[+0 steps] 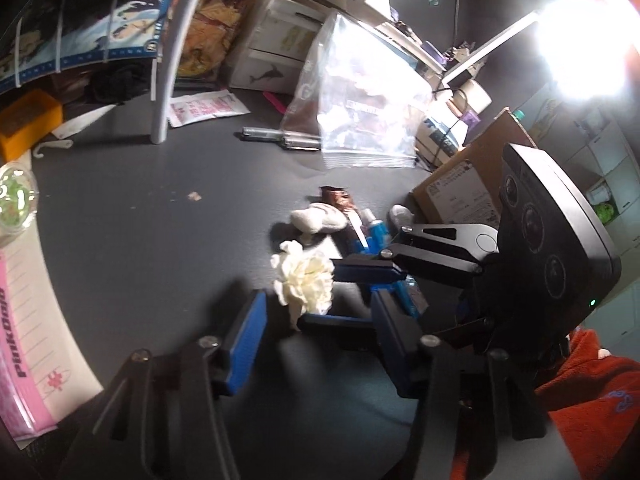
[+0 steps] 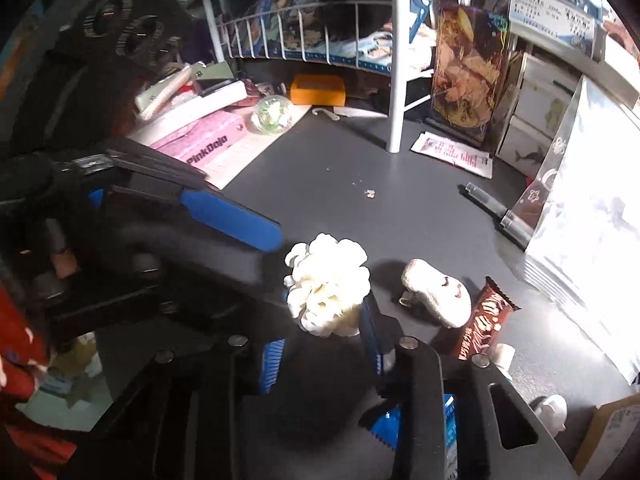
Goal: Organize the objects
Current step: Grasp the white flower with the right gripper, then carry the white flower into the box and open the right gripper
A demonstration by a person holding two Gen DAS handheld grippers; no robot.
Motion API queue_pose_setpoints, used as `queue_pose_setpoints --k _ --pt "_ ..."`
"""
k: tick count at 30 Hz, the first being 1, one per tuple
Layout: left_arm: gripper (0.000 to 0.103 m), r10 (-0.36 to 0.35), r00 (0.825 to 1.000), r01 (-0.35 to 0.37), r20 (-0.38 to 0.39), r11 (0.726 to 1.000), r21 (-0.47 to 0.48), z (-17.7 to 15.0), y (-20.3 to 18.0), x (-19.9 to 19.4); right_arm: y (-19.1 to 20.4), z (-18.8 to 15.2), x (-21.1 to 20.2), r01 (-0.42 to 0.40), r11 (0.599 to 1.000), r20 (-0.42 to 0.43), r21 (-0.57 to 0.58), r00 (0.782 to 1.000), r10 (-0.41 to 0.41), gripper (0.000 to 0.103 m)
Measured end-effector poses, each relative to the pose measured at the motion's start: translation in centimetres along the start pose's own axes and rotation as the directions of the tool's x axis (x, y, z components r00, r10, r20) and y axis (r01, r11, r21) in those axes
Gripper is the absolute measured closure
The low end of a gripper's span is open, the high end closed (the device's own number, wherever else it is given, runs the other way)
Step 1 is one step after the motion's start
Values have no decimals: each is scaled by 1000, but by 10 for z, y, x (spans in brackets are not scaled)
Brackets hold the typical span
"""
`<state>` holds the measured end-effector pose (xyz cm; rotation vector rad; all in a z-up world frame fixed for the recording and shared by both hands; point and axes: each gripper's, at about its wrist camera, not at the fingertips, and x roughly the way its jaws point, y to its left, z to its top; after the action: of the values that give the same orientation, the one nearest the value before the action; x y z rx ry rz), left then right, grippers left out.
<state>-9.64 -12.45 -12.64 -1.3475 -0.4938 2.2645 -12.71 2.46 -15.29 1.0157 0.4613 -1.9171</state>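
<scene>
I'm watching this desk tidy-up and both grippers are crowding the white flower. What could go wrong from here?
The right gripper seems to pinch the white flower low, so its soft petals may crush or slip free. The left gripper sits very close, so the two could collide. A sideways drag might knock the chocolate bar.

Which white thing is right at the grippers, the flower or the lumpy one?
The white flower. It sits at the tips of the right gripper, while the lumpy white thing with a little face lies off to the side, by the brown wrapper.

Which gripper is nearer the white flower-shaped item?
Right. The right gripper has its pads at the white flower; the left gripper sits beside it, jaws open.
</scene>
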Motion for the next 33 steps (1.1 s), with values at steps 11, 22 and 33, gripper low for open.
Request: queue_pose_setpoints --k 11,22,33 --pt "83 -35 999 33 13 993 115 16 -53 -24 16 -4 -66 45 998 114 -37 993 -41 76" --pt "84 -34 998 16 55 951 308 56 -146 -54 23 -7 -161 235 972 278 -12 934 -222 80" --pt "84 -75 997 58 17 882 468 111 -245 -34 -18 -26 -254 302 940 358 157 870 -339 80"
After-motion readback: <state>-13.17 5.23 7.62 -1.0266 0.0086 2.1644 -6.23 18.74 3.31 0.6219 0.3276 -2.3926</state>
